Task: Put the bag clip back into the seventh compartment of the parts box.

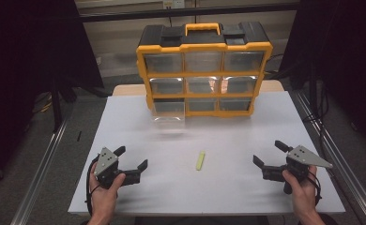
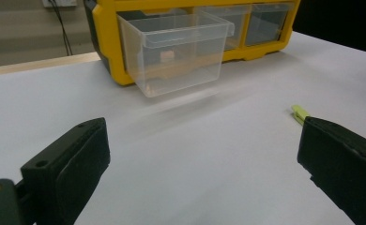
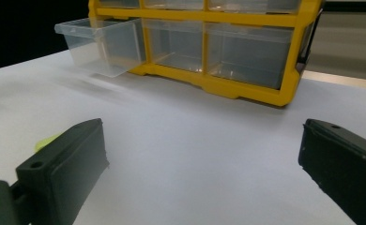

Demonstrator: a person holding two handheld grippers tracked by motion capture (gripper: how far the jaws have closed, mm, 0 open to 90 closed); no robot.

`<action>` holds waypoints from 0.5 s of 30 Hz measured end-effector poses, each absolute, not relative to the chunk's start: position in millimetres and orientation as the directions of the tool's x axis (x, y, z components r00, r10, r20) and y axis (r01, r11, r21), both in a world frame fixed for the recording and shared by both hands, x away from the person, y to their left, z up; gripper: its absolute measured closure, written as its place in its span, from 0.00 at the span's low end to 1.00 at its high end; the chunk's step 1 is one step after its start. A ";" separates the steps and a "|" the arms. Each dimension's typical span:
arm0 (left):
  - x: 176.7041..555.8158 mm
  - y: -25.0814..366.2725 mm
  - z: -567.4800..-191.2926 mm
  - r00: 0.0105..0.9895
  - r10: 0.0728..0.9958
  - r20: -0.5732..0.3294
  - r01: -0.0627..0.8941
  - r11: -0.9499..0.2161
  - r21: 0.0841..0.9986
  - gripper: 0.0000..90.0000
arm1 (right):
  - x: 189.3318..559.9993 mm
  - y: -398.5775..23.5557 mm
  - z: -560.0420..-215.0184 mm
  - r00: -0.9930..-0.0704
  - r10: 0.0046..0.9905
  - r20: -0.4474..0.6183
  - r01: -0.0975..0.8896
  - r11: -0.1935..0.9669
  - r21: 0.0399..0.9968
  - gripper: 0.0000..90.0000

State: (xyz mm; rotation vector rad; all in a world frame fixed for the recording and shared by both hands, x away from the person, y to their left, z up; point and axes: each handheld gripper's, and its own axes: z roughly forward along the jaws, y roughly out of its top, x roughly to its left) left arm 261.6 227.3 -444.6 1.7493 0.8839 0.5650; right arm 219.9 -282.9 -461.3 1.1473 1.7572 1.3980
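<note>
Your left tongs point(image 1: 133, 158) hang at about 8 o'clock on the table point(image 1: 228, 187), jaws wide, nothing between them. Ahead at 11 o'clock, the bottom-left drawer point(image 1: 168, 112) of the yellow cabinet point(image 1: 203, 47) is already pulled out, with something small inside, though the clear plastic makes it hard to say what. The yellow-green stick point(image 1: 200, 160) lies flat near the middle at 6 o'clock, between both tongs and well apart from the drawer. Your right tongs point(image 1: 268, 153) sit at 4 o'clock, also wide and empty. I judge the opening done; picking up the stick, dropping it in and closing the drawer remain.
</note>
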 end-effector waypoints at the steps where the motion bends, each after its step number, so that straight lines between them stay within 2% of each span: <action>1: 261.5 225.4 -443.9 0.618 0.785 -0.047 0.300 -0.180 0.937 0.03 | 218.9 -283.1 -460.6 -0.446 0.894 0.049 0.250 0.072 0.966 0.01; 9: 264.1 208.1 -442.7 0.694 0.713 -0.096 0.335 -0.202 0.920 0.04 | 219.6 -282.6 -460.5 -0.454 0.889 0.053 0.249 0.069 0.966 0.01; 12: 265.1 201.2 -442.2 0.707 0.704 -0.072 0.327 -0.234 0.916 0.04 | 221.0 -281.8 -461.3 -0.462 0.886 0.041 0.251 0.086 0.964 0.01; 15: 267.1 191.1 -441.4 0.721 0.687 -0.087 0.338 -0.240 0.910 0.04 | 219.8 -281.2 -460.8 -0.466 0.884 0.035 0.245 0.092 0.965 0.01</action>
